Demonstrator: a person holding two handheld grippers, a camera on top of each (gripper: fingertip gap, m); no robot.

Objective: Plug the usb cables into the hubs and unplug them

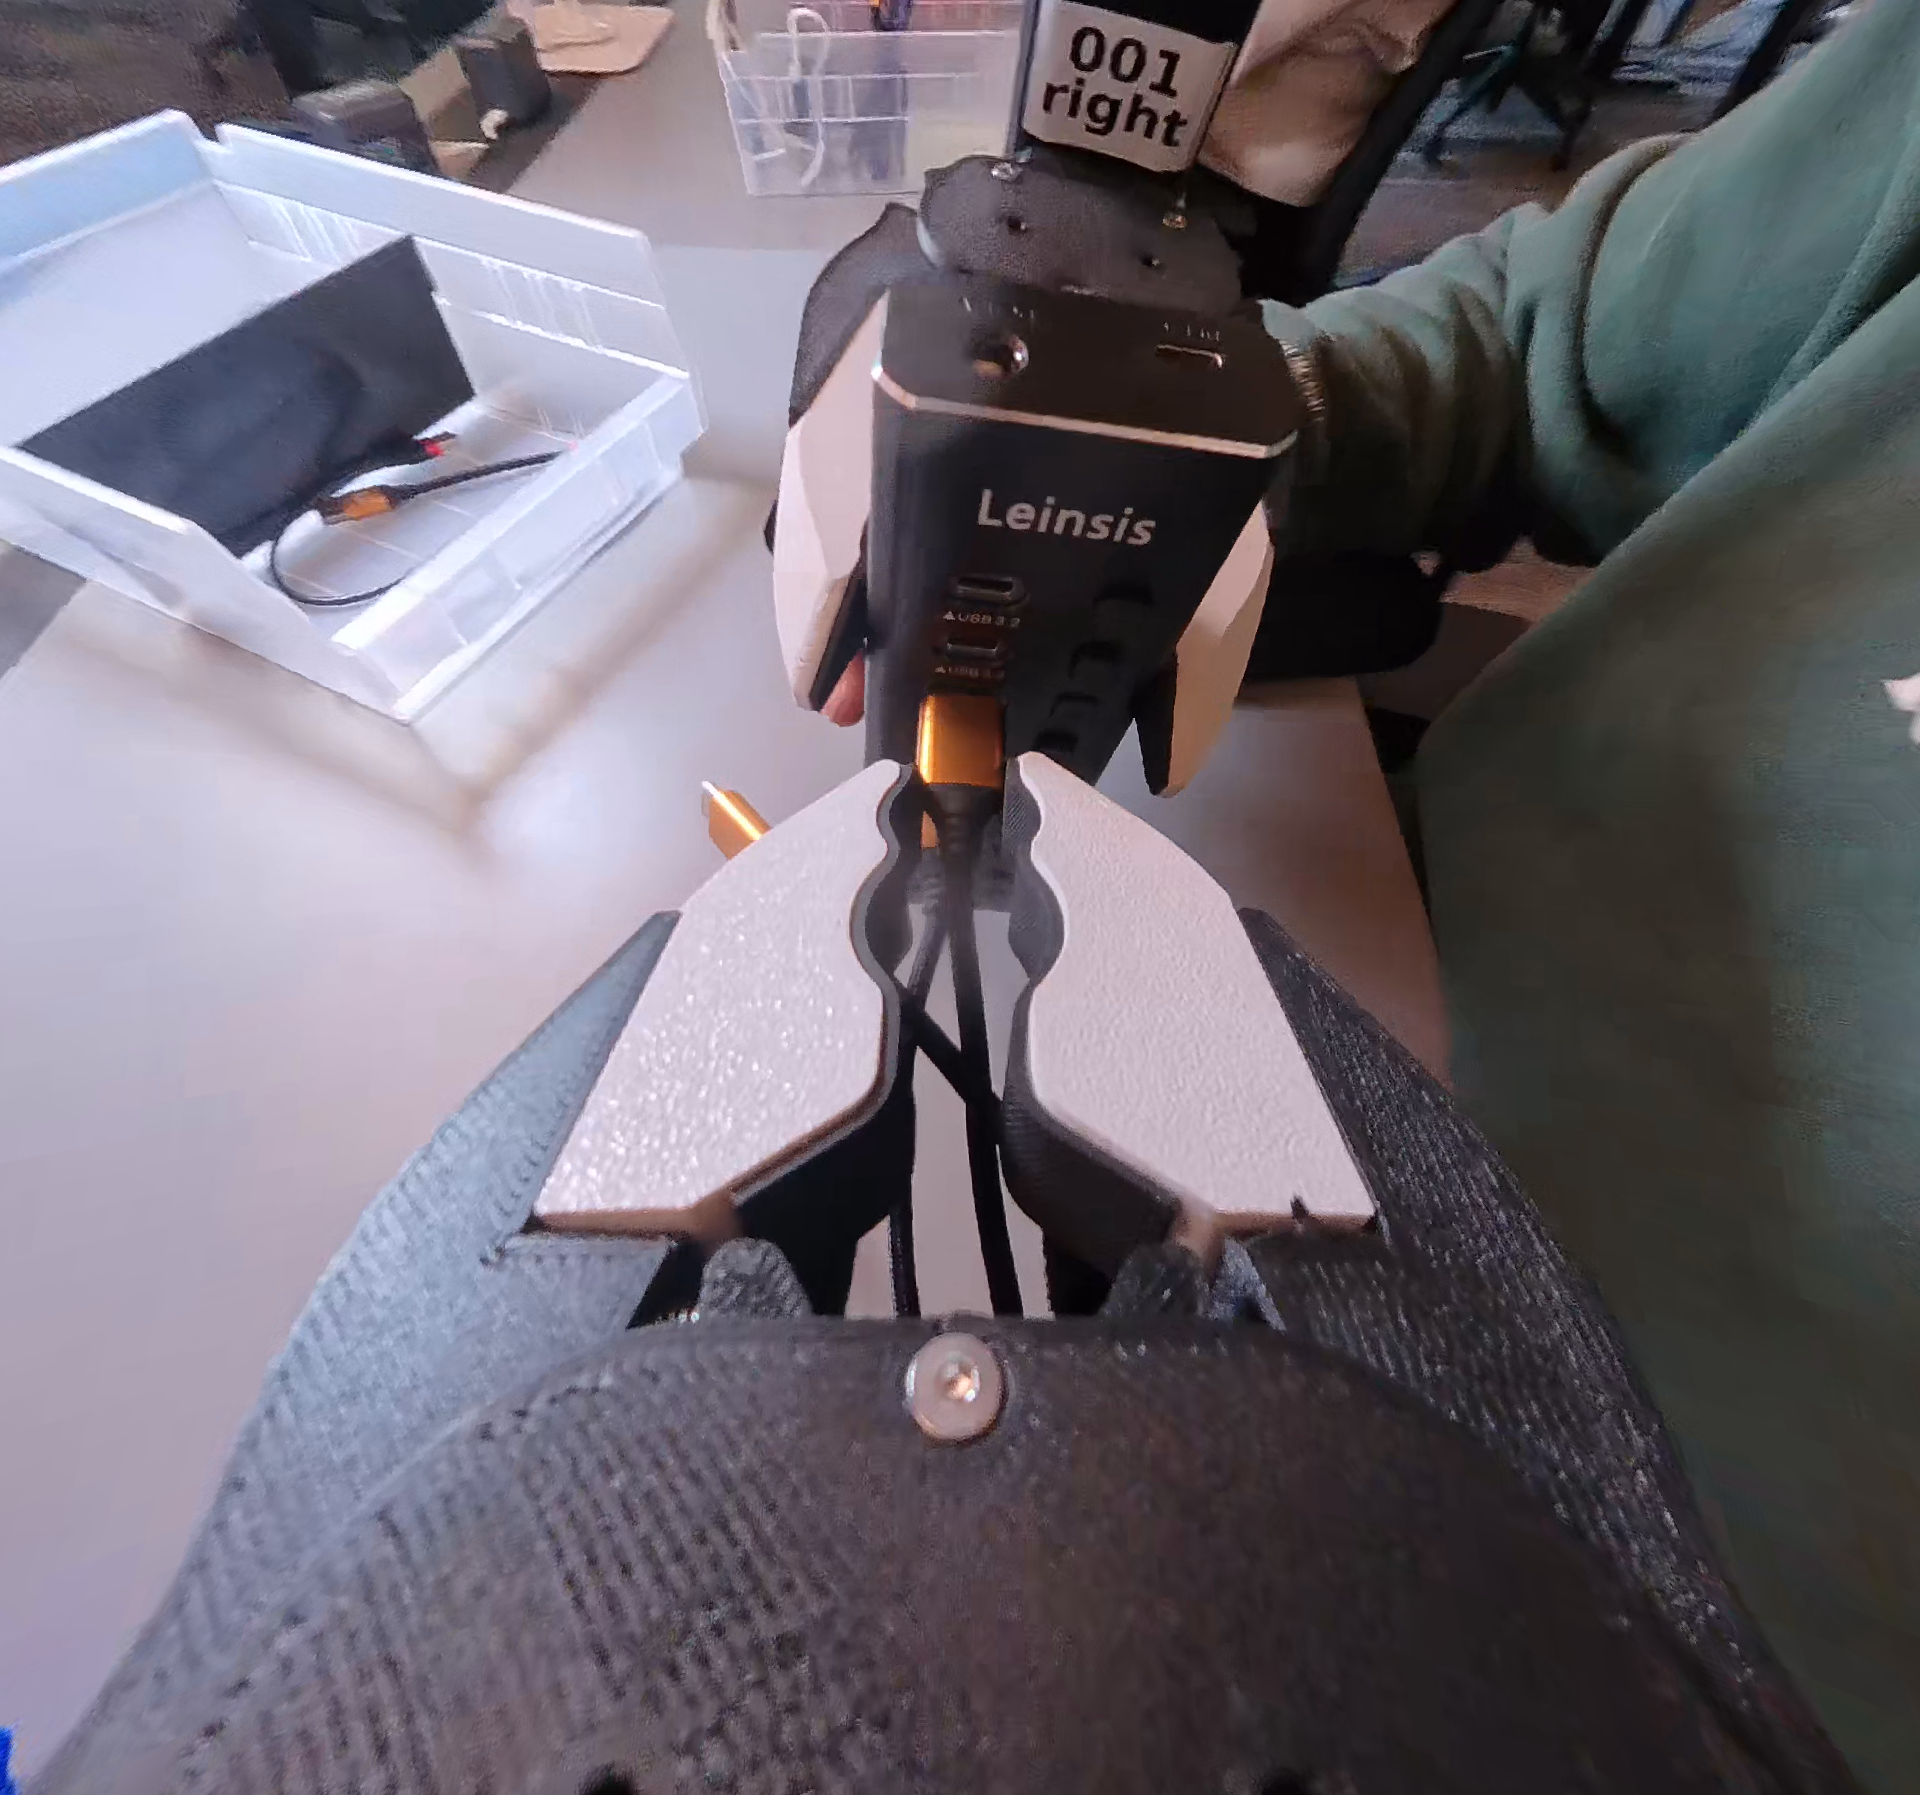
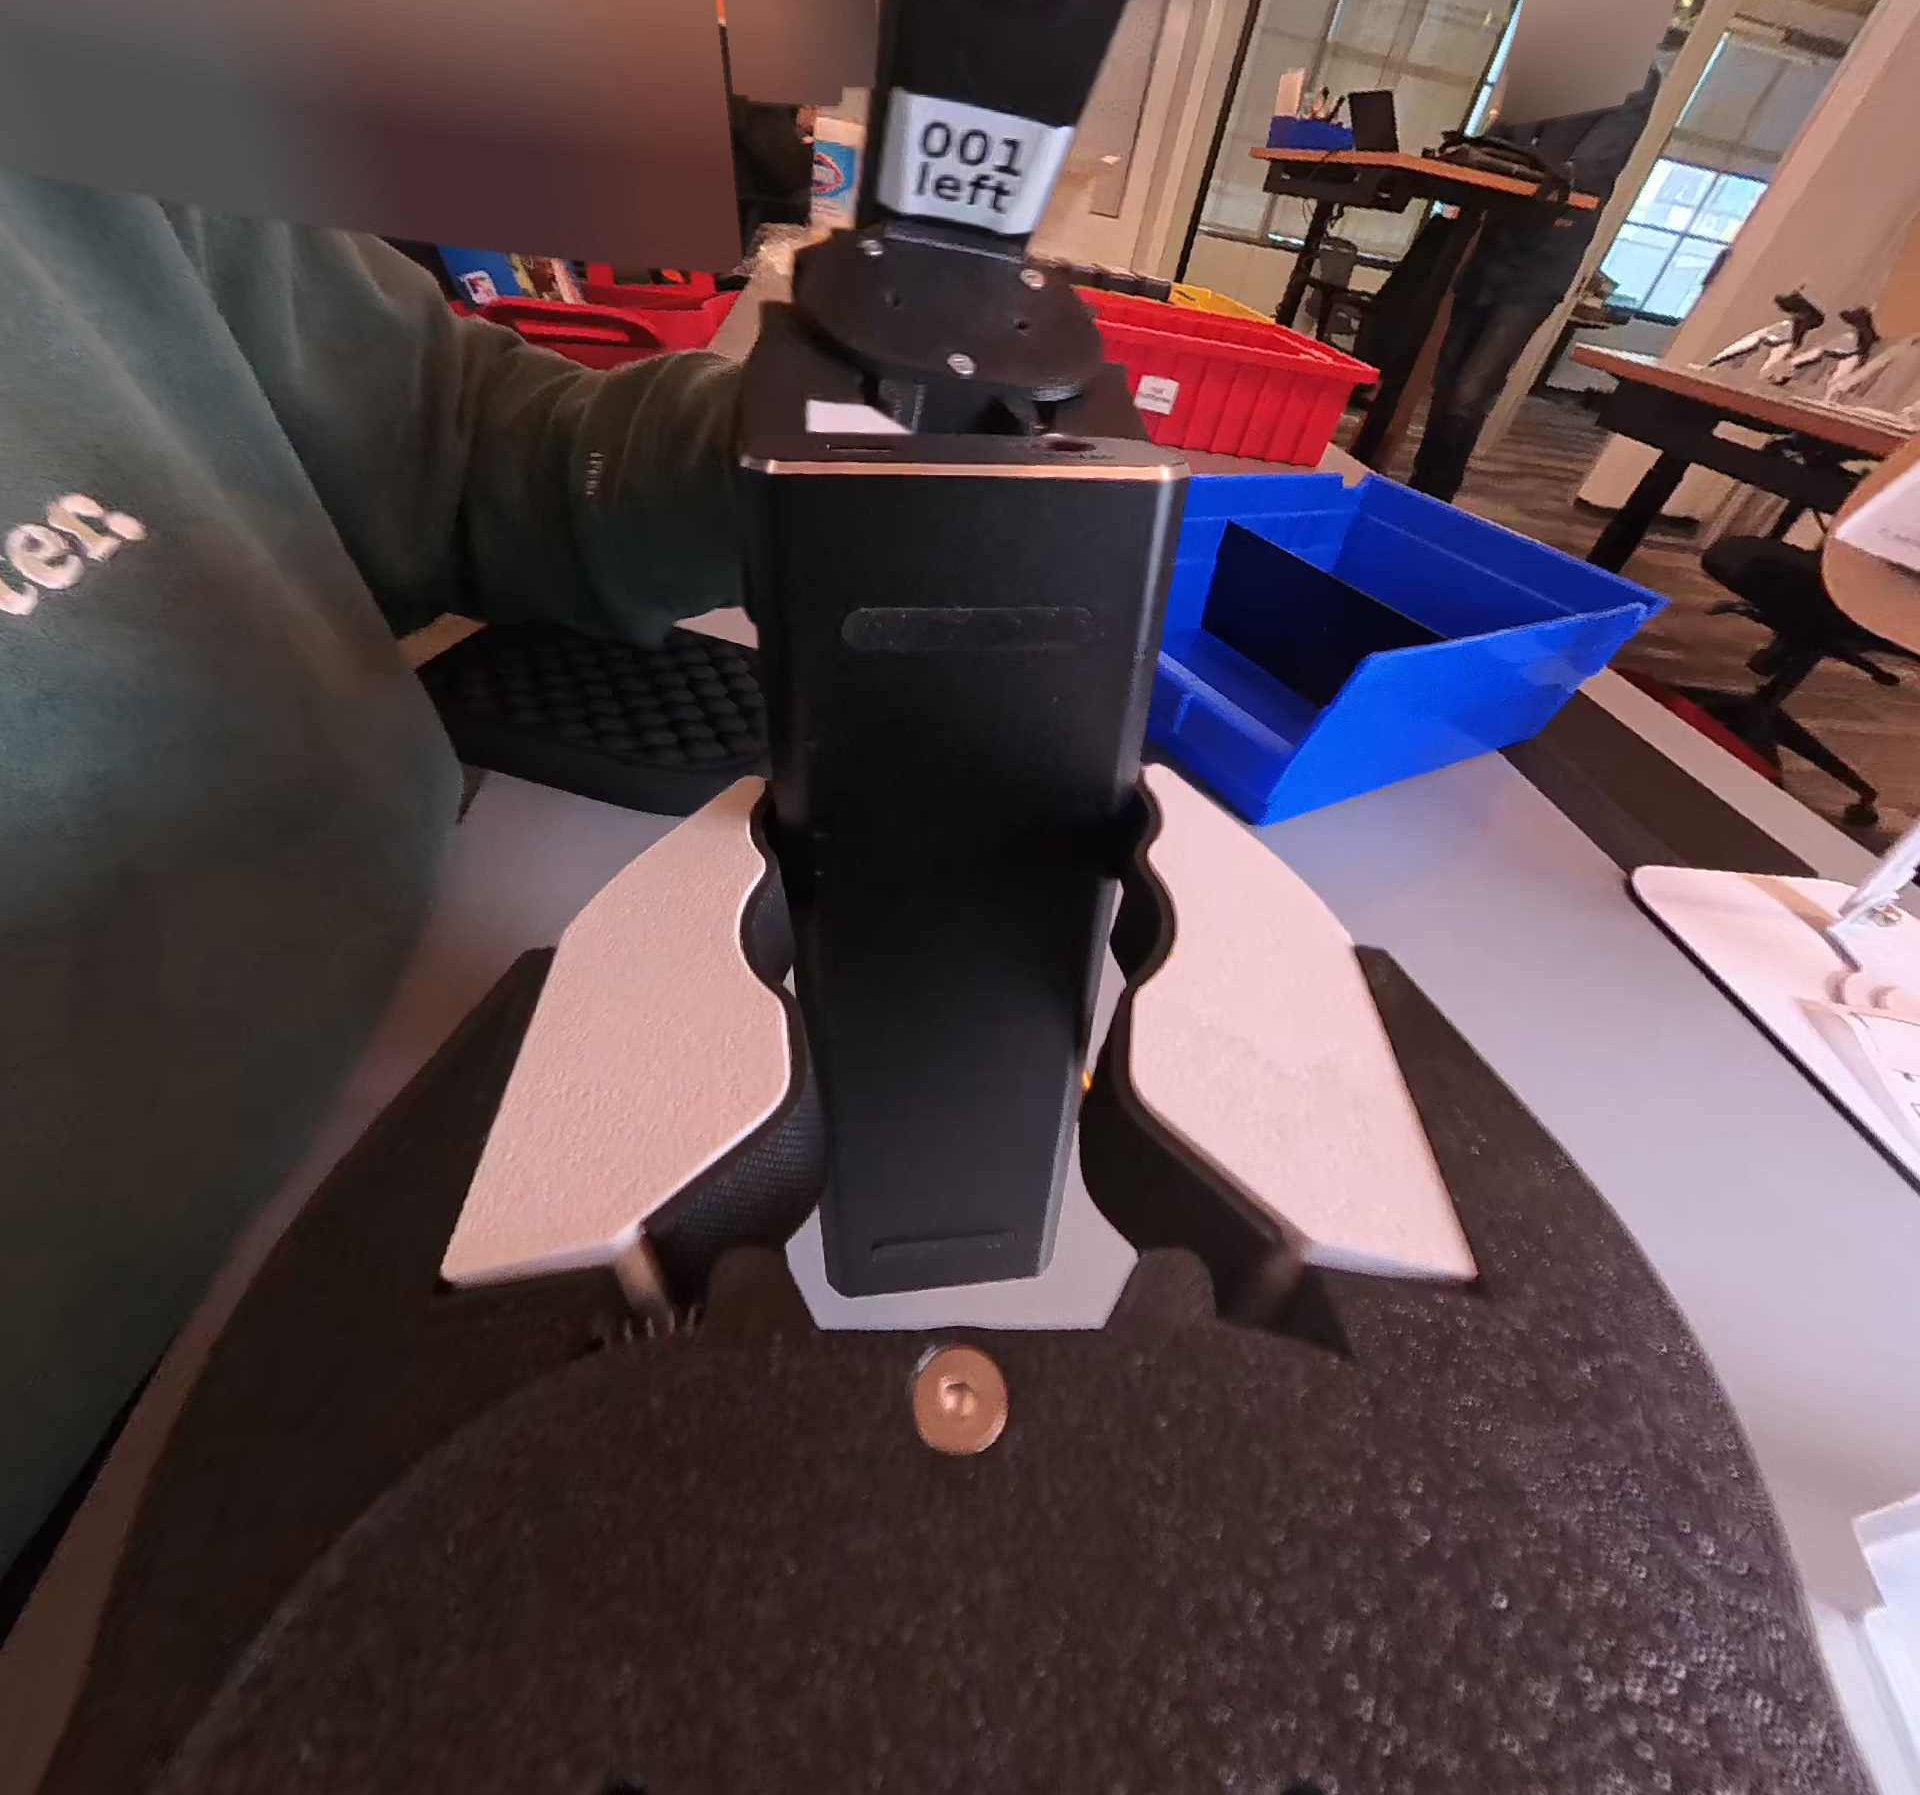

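Left wrist view has the left gripper (image 1: 956, 800) at the centre of the frame, its white fingers (image 1: 748, 1007) drawn close around the black braided cable (image 1: 982, 1122) just behind an orange USB plug (image 1: 958, 743); whether the tips actually press on the plug's boot I cannot tell, since a narrow gap shows between them. The plug sits in a port on the near face of the black hub (image 1: 1070, 519), below two small empty ports. A second strand of cable crosses the first in the gap lower down, and another orange connector (image 1: 732, 815) pokes out at the left edge of the left finger. The right gripper (image 1: 1023, 706) faces the camera from above centre, its white fingers pressed to both sides of the hub and holding it clear of the grey bench (image 1: 260, 914). At the upper left of the frame a clear bin (image 1: 582, 540) lies on the bench with a spare orange-ended cable (image 1: 358, 506) inside it. Right wrist view shows the back of the hub (image 2: 956, 810) standing upright in the middle of the frame, clamped between the right gripper's (image 2: 951, 815) spread white fingers (image 2: 623, 1070), which touch its long edges. The left gripper's body (image 2: 940, 322) shows just above the hub's top end. To the right of the hub a blue bin (image 2: 1382, 706) rests on the bench (image 2: 1507, 966), with a red bin (image 2: 1226, 374) farther up behind it.
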